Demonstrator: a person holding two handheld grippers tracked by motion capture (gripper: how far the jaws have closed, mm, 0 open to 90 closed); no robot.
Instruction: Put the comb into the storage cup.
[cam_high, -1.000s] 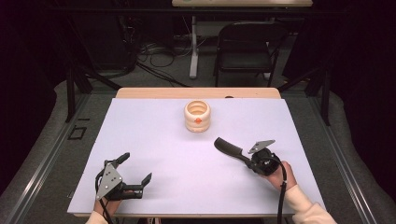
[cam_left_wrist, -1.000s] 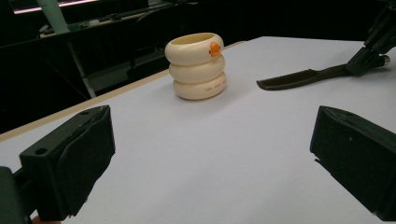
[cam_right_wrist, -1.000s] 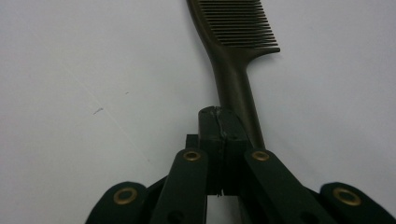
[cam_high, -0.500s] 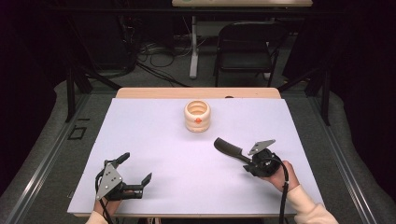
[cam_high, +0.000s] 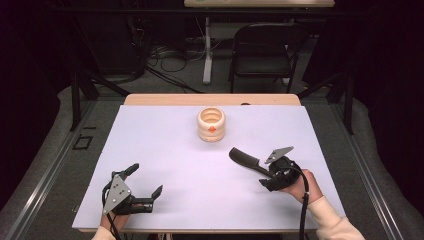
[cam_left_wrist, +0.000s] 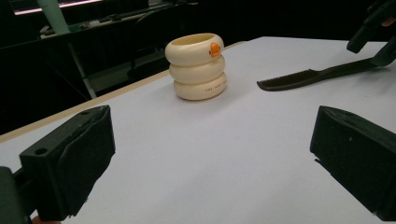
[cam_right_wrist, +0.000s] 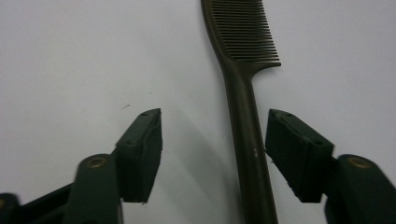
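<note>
On the right half of the white worktop lies a dark comb, its toothed end pointing toward the middle of the surface and its handle running back toward the person's right hand. The right hand-held gripper stands released around that handle: in the right gripper view the handle passes between the two spread jaws, closer to the jaw on that view's right than to the other, and neither pad touches it. The comb's teeth lie beyond the jaw tips, flat on the worktop.

A cream ringed holder with an orange dot stands upright near the far middle of the worktop, well apart from the comb's toothed end. The left hand-held gripper rests at the near left corner, jaws spread wide with nothing between them, well apart from both holder and comb.
</note>
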